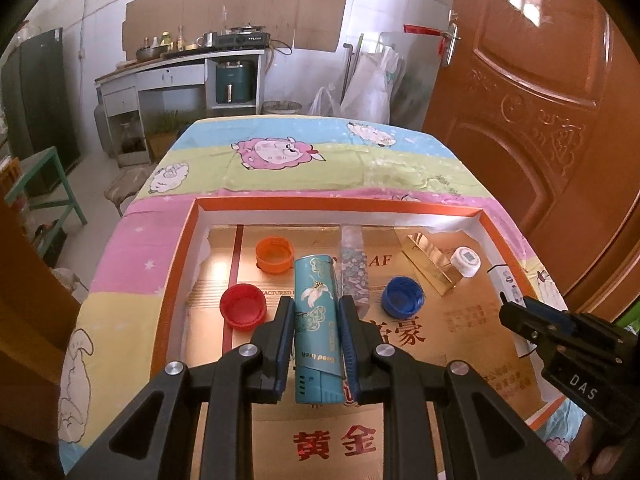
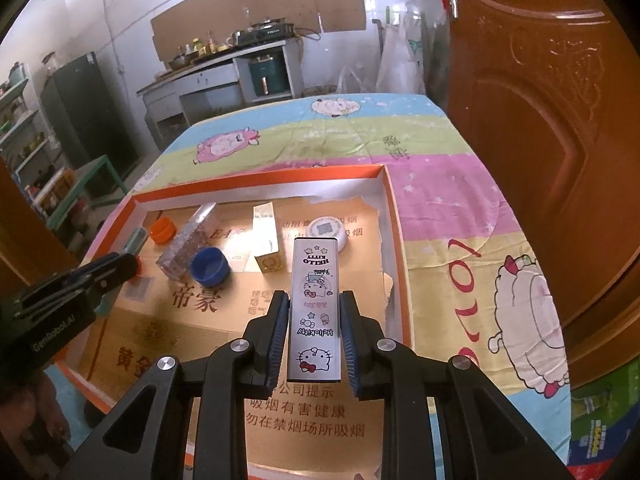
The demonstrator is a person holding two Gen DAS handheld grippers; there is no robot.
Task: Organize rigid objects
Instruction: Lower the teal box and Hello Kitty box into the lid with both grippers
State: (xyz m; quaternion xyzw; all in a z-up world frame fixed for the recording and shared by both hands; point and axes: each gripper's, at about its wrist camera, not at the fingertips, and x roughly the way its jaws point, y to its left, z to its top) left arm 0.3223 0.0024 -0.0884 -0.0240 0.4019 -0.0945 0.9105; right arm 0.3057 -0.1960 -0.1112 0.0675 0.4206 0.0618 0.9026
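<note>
My left gripper is shut on a teal lighter with a crane print, held over the orange-rimmed box lid. My right gripper is shut on a white Hello Kitty lighter over the same lid. Inside the lid lie a red cap, an orange cap, a blue cap, a white cap, a gold box and a glittery clear stick. The right gripper shows at the right edge of the left wrist view.
The lid sits on a table with a cartoon sheep cloth. A brown door stands close on the right. A green stool and a kitchen counter stand beyond the table on the left.
</note>
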